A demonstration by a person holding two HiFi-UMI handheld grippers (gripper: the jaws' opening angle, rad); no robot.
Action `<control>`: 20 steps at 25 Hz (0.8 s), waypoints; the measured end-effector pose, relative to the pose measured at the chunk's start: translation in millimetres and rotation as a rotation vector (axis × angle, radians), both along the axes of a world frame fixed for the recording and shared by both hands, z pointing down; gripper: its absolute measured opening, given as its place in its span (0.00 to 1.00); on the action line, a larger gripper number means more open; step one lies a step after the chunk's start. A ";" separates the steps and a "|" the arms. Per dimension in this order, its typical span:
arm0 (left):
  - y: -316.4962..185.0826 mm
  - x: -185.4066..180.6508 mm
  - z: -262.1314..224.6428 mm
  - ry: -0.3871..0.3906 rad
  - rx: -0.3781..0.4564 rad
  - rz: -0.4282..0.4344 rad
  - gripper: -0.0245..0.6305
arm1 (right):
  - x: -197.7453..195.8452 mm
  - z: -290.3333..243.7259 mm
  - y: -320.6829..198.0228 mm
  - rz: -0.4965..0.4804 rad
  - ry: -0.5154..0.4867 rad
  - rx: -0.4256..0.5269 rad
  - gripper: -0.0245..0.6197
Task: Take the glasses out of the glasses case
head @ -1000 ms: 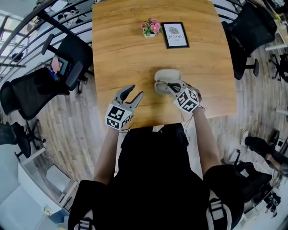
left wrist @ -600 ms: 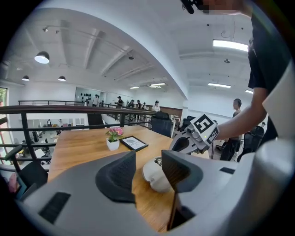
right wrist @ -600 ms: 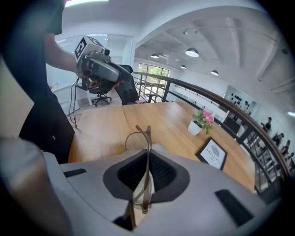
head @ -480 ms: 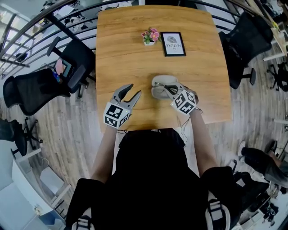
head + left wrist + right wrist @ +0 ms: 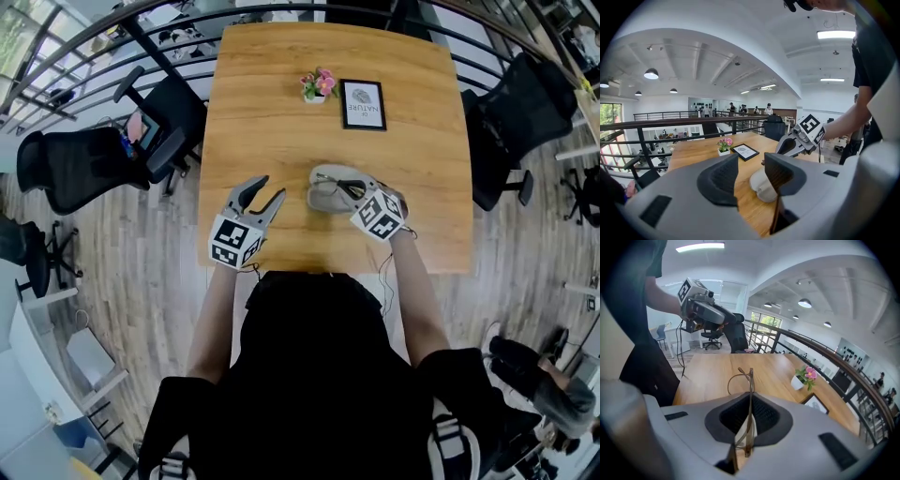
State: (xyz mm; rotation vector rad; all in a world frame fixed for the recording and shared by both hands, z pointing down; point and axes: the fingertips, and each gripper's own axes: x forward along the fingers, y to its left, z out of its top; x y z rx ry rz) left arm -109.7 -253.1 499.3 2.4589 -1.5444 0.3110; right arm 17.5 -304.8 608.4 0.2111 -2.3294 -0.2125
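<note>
Glasses [image 5: 749, 380] gripped in right claw [image 5: 354, 190] over case [image 5: 323, 199] — left claw [image 5: 267, 187] spread, empty, near table [image 5: 281, 94] edge.

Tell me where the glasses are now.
In the right gripper view, the glasses are clamped in the right tool, over the glasses case on the wooden table.

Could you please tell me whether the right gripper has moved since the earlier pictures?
Yes, a little: the right gripper, shut on the thin-framed metal glasses, has risen off the open beige oval glasses case on the wooden table.
</note>
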 end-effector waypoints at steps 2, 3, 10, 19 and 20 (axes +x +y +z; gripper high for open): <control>3.7 0.9 -4.4 -0.015 0.000 -0.026 0.32 | 3.3 -5.3 -3.6 -0.015 -0.012 0.001 0.07; 4.6 1.7 -6.4 -0.020 -0.002 -0.038 0.32 | 5.5 -7.8 -5.7 -0.022 -0.015 0.003 0.07; 11.5 10.4 -15.9 -0.017 0.005 -0.116 0.32 | 9.4 -21.7 -16.4 -0.056 -0.055 0.022 0.07; 23.5 30.1 -16.8 -0.033 0.000 -0.159 0.32 | 22.2 -22.8 -10.9 -0.108 -0.060 0.026 0.07; 25.1 32.6 -16.5 -0.035 0.000 -0.163 0.32 | 25.1 -21.7 -10.1 -0.111 -0.059 0.025 0.07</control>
